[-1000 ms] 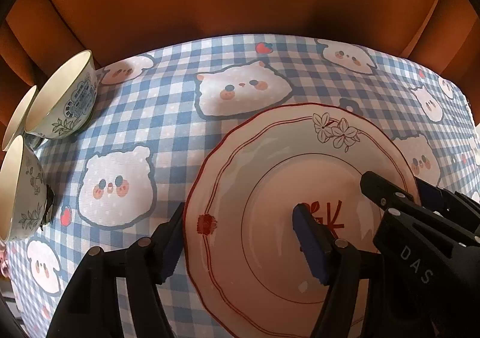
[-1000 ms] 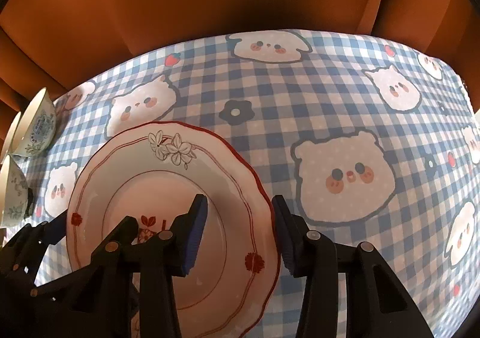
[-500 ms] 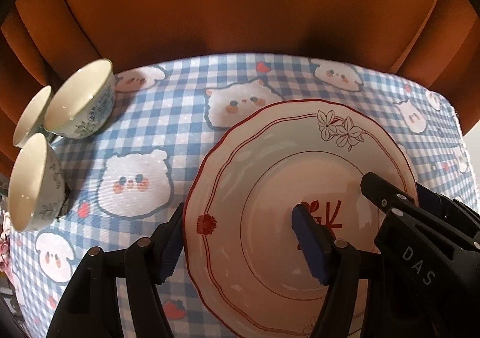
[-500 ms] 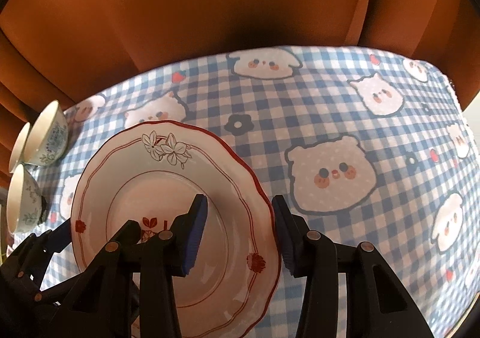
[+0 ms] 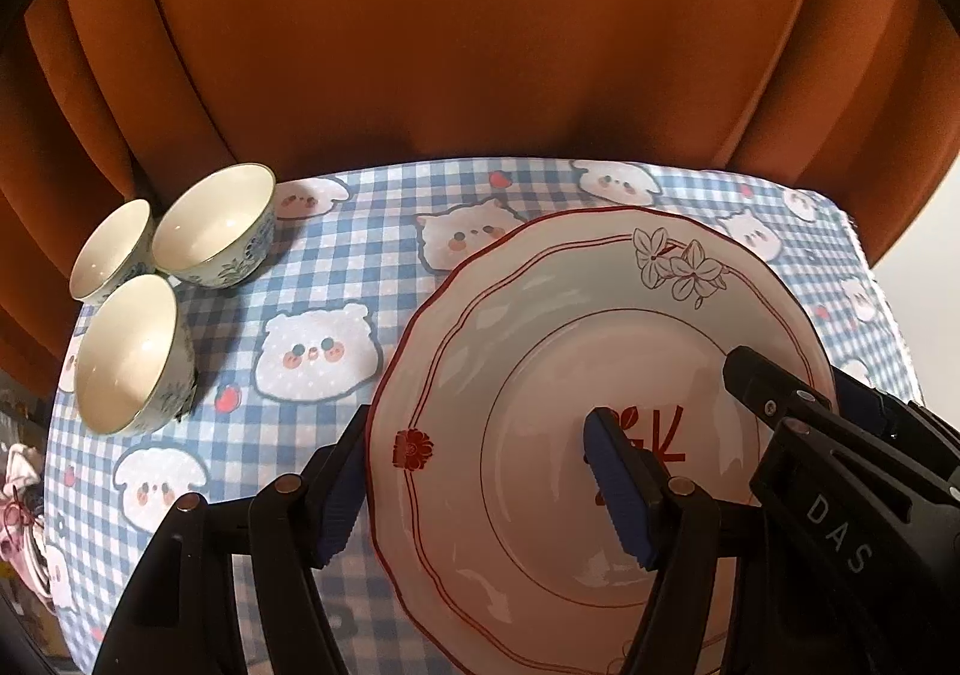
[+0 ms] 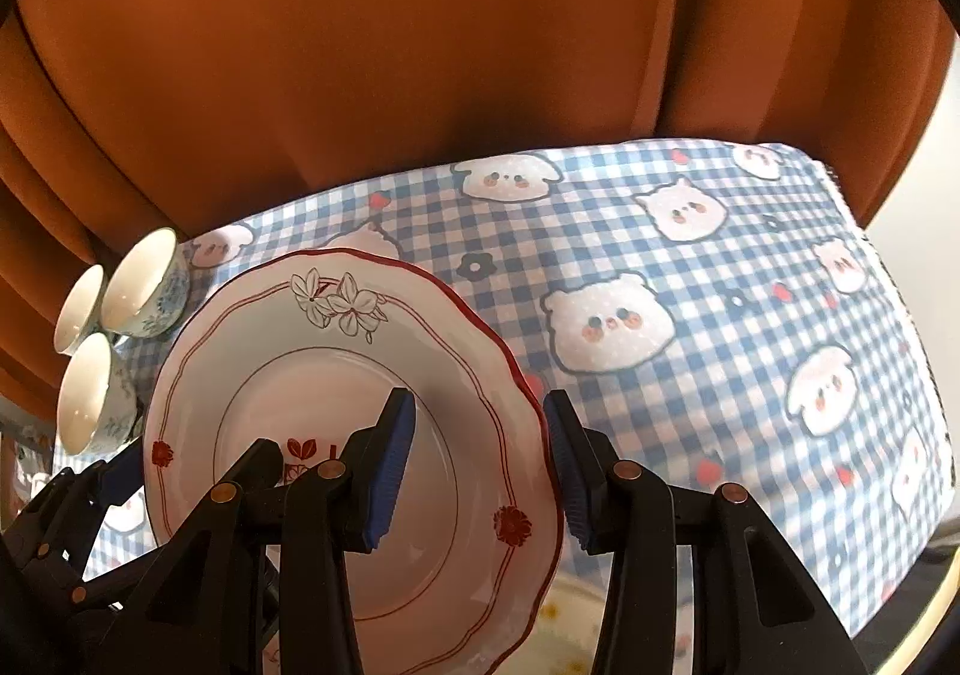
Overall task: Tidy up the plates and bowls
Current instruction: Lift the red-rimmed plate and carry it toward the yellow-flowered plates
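Observation:
A white plate [image 5: 540, 345] with a red scalloped rim, flower drawings and red markings hangs above the checked tablecloth [image 5: 360, 267], carried by both grippers. My left gripper [image 5: 480, 489] is shut on its left rim, one pad outside the edge and one on the inner face. My right gripper [image 6: 480, 471] is shut on the right rim of the plate [image 6: 336, 375] the same way. Three white bowls with blue patterns [image 5: 213, 231] [image 5: 114, 249] [image 5: 129, 354] stand together at the table's far left, apart from the plate.
An orange curtain [image 5: 480, 45] hangs close behind the table's far edge. The tablecloth [image 6: 720, 285], printed with bears, ends at the right edge. Below the plate, at the near edge, a pale surface with small yellow flowers [image 6: 564, 615] shows.
Both grippers have risen with the plate held between them. The table has dropped away, and all three bowls and more of the curtain have come into view.

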Motion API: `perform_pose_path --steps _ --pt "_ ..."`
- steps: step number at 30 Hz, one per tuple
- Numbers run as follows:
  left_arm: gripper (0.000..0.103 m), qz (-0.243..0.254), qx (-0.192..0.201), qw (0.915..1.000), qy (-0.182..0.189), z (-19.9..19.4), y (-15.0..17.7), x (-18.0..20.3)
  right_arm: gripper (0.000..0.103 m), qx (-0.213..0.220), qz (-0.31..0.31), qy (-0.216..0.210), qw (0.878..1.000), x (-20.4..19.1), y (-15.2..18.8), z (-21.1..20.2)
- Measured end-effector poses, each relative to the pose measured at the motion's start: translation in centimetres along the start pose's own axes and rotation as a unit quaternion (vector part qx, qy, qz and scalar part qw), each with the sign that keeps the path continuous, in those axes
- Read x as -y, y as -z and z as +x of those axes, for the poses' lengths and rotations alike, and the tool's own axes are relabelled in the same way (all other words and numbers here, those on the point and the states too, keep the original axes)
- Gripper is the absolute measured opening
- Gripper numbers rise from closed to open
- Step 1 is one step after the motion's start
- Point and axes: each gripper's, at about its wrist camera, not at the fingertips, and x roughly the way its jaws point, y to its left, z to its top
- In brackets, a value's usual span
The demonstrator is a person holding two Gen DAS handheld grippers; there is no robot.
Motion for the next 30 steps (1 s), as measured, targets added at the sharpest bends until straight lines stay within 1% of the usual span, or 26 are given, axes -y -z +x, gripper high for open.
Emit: perform_pose_path --steps 8,14,18,22,30 --pt "0.069 0.031 0.005 0.9993 0.018 -2.8 3.0 0.6 0.048 0.012 0.024 0.022 0.999 -0.1 3.8 -4.3" --pt "0.069 0.045 -0.007 0.9984 0.033 -3.5 5.3 1.8 0.048 0.007 0.043 0.041 0.998 0.9 6.9 -6.0" --pt "0.069 0.047 -0.012 0.9983 0.033 -3.9 6.7 2.8 0.048 0.000 0.043 0.047 0.998 1.8 8.4 -6.5" --pt "0.069 0.038 -0.021 0.9987 0.029 -3.9 8.0 3.9 0.048 -0.006 0.037 0.043 0.998 2.8 9.5 -6.6" --pt "0.070 0.017 -0.050 0.9985 0.012 -2.8 10.6 6.0 0.048 -0.041 0.013 0.029 0.999 5.3 11.4 -5.2"
